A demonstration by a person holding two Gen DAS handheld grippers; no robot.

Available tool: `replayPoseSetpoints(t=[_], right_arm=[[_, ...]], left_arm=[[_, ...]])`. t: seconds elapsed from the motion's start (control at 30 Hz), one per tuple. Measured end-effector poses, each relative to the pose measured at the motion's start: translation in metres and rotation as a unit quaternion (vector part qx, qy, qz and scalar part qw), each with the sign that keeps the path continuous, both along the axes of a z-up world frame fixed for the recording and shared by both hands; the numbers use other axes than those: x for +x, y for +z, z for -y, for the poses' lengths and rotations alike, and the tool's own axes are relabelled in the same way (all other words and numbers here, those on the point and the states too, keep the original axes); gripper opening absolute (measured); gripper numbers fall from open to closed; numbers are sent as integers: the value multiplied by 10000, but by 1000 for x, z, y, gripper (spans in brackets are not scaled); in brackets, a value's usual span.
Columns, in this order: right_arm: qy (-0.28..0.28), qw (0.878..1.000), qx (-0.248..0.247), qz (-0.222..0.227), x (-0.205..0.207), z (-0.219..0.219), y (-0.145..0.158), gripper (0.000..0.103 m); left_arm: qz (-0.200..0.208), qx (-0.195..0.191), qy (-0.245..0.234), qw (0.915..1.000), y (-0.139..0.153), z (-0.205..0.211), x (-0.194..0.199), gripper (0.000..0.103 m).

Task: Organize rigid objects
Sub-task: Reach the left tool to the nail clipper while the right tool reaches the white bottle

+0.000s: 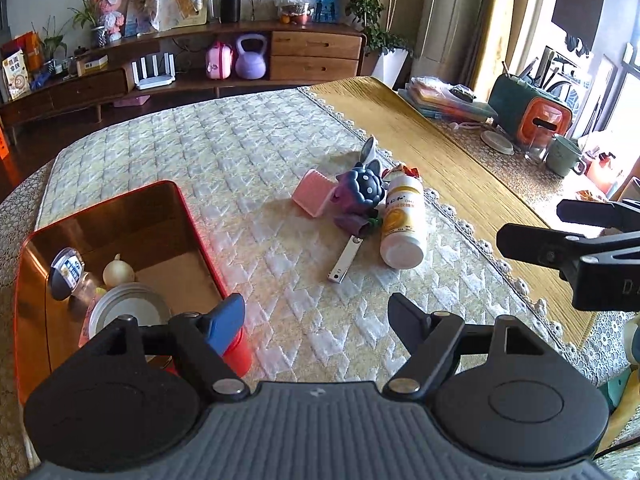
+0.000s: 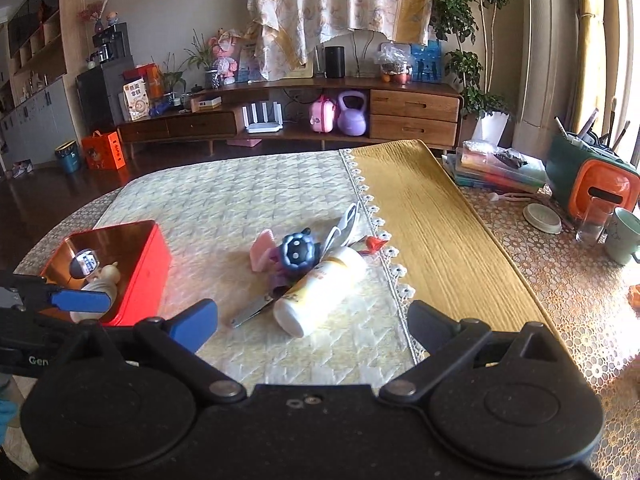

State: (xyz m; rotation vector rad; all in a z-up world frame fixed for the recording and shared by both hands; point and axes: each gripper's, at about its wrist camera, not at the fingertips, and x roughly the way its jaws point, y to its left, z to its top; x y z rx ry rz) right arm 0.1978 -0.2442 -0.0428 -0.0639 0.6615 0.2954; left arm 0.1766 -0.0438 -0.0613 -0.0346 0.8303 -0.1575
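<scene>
White bottle (image 2: 320, 292) on its side, beside toy (image 2: 298, 254), perhaps touching

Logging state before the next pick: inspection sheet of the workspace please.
Surface: quilted cloth on the table, yellow runner beside it.
Job's things: red tin holds a few items; white bottle lying down, blue-purple toy, pink block and metal clip piled together outside it.
Clutter: green mug, orange box, book stack.
Grippers: left tongs open, empty; right tongs open, empty.
Cables: nothing seen on the table.
Surroundings: wooden sideboard, potted plant.
</scene>
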Motion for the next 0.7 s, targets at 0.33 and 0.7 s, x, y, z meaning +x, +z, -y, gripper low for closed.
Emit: replayPoseSetpoints(t=[0.33, 0.7], right_arm=[[-329, 9984, 91, -450, 58, 5, -26, 101], [-639, 9932, 327, -916, 102, -1, -58, 100]], left_arm=[[-180, 320, -115, 9993, -25, 26, 56, 79], [-462, 473, -163, 9977, -52, 44, 93, 79]])
